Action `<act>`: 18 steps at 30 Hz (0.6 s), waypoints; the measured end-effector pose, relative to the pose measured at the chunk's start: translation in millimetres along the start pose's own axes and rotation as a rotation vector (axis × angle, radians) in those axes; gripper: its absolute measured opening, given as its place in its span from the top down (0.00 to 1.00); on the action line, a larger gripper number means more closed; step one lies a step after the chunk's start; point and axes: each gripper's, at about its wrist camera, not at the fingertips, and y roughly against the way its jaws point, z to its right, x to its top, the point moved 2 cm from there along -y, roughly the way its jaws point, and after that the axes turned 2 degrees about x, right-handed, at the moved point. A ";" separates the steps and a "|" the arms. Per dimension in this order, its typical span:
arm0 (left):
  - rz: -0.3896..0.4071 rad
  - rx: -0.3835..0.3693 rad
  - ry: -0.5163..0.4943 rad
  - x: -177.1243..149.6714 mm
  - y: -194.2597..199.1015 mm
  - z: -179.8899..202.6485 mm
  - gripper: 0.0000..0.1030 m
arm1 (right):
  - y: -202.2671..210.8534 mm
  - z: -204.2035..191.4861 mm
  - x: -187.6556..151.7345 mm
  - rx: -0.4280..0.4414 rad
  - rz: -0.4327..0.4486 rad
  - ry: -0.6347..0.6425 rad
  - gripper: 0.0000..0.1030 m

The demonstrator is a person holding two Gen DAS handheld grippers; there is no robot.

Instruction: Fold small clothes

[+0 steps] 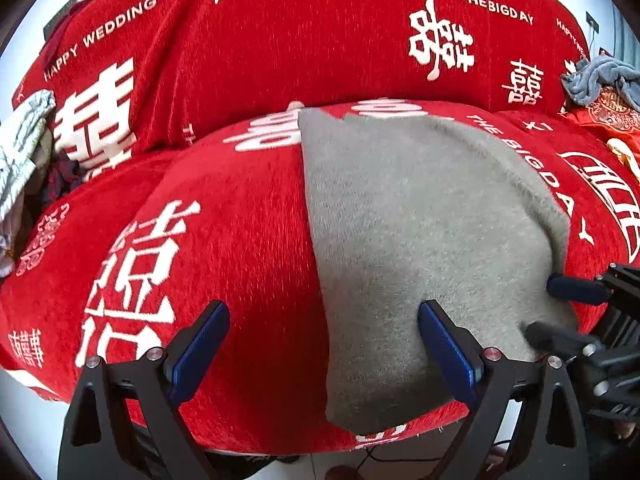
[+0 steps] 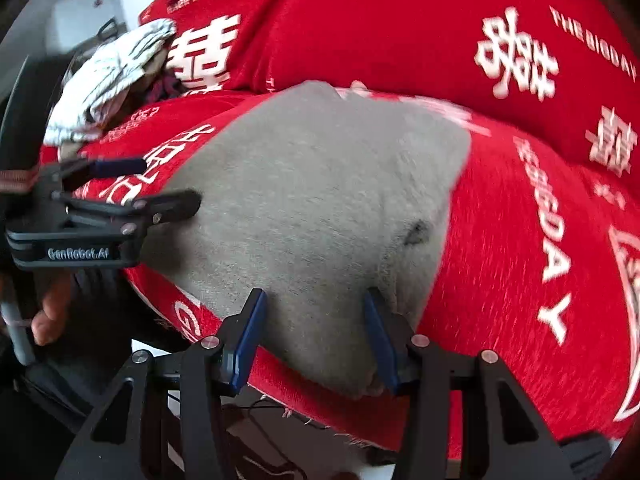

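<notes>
Grey fleece cloth (image 1: 420, 240) overhangs the red cushion's (image 1: 240, 240) front edge between both unclenched grippers (image 1: 324, 344) (image 2: 312, 336).

Both wrist views close, angled steeply down, sharing the grey cloth (image 1: 420, 248) on red sofa (image 2: 520, 260)

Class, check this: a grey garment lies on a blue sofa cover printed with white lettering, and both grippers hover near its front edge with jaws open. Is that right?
Wrong in one respect: the sofa cover is red, not blue, as both wrist views show. The grey garment does lie on it, with the left gripper and right gripper near its front edge, jaws open.
</notes>
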 end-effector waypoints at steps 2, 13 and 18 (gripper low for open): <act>0.007 0.005 0.006 0.5 3.7 0.1 0.06 | 10.3 -0.4 8.2 0.015 0.022 -0.005 0.48; 0.001 0.008 -0.020 7.1 7.5 8.9 0.06 | -29.8 26.7 83.1 0.001 -0.002 -0.108 0.48; 0.002 -0.006 -0.002 16.5 14.6 9.4 0.06 | -10.8 15.5 93.9 -0.094 0.044 -0.123 0.40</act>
